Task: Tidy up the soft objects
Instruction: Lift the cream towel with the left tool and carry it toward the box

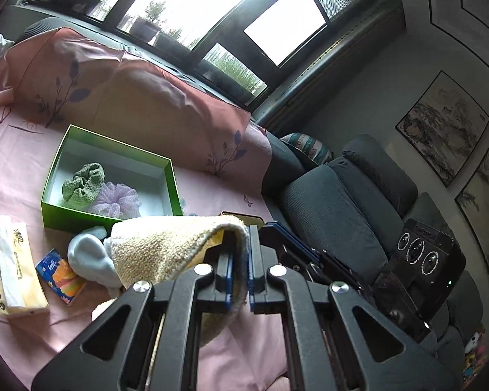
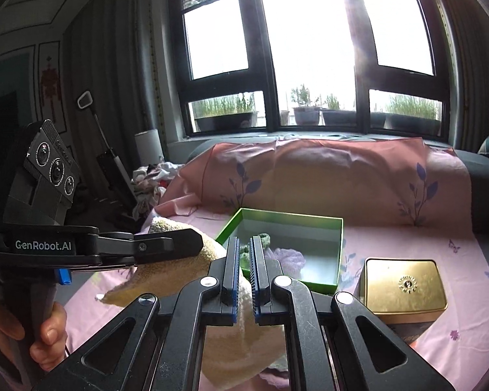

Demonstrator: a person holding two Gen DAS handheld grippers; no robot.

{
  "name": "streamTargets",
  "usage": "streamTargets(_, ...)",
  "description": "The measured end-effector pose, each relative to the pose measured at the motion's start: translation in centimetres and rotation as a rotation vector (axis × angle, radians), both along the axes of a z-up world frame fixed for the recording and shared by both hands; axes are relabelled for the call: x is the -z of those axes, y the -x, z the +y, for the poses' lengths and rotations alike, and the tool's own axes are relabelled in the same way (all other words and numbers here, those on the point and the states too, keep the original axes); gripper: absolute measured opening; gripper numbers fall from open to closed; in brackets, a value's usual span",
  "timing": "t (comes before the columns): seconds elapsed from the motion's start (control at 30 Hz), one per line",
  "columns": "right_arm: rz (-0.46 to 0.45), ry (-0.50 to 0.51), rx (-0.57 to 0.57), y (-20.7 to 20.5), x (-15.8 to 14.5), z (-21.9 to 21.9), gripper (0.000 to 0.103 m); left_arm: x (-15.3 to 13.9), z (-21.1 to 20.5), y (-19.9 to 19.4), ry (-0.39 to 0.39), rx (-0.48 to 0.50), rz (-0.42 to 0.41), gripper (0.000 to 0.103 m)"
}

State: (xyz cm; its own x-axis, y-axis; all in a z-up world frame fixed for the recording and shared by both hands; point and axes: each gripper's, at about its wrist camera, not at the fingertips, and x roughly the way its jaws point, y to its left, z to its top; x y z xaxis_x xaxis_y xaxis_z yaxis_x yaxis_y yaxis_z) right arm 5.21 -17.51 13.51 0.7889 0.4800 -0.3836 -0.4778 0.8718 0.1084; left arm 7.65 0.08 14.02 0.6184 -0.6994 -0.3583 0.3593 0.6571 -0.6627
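- Left wrist: left gripper (image 1: pixel 240 254) clamped on the edge of a cream towel (image 1: pixel 166 244), held above the pink sheet (image 1: pixel 212 189)
- Green box (image 1: pixel 169 176) behind it holds a green cloth (image 1: pixel 83 184) and a lilac puff (image 1: pixel 119 200); white sock (image 1: pixel 88 257), tissue pack (image 1: pixel 11 267) and small blue pack (image 1: pixel 60 275) lie beside the box
- Right wrist: right gripper (image 2: pixel 244 277) clamped on the same towel (image 2: pixel 225 335); the left gripper (image 2: pixel 192 242) sits left, a hand (image 2: pixel 45 335) on its handle
- Gold tin (image 2: pixel 404 288) just right of the box (image 2: pixel 339 254)

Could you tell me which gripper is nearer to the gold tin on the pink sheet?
Right. The right gripper hangs just left of the gold tin, gripping the yellow towel. The left gripper holds the towel's other end, farther left.
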Motion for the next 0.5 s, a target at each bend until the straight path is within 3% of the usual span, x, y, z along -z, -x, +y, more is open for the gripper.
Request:
streamTargets(0.13,-0.008,-0.004,-0.005,-1.1,-0.9,0.3,0.007,-1.7,0.1,-1.4,-0.006,-0.013,-0.022,0.002)
streamTargets(0.27,0.075,-0.026,-0.141,-2.2,0.2,0.6,0.007,-2.1,0.4,-2.9,-0.019,-0.023,-0.015,0.002)
streamTargets(0.3,0.078,-0.03,-0.152,-2.2,0.8,0.6,0.012,-2.2,0.4,-3.1,-0.019,-0.019,-0.012,0.002)
streamTargets(0.33,0.067,-0.008,-0.136,-2.1,1.5,0.8,0.017,-2.1,0.4,-3.1,-0.023,-0.016,-0.015,0.002)
streamTargets(0.4,0.046,0.059,-0.061,-2.6,2.8,1.3,0.065,-2.1,0.3,-2.9,-0.027,-0.005,-0.021,0.002)
streamTargets(0.47,0.02,0.047,-0.04,-3.2,3.9,1.0,0.078,-2.2,0.2,-2.5,-0.025,0.012,-0.031,0.002)
streamTargets(0.5,0.027,0.039,-0.037,-3.8,4.3,0.9,0.078,-2.3,0.1,-2.2,-0.029,0.019,-0.035,0.002)
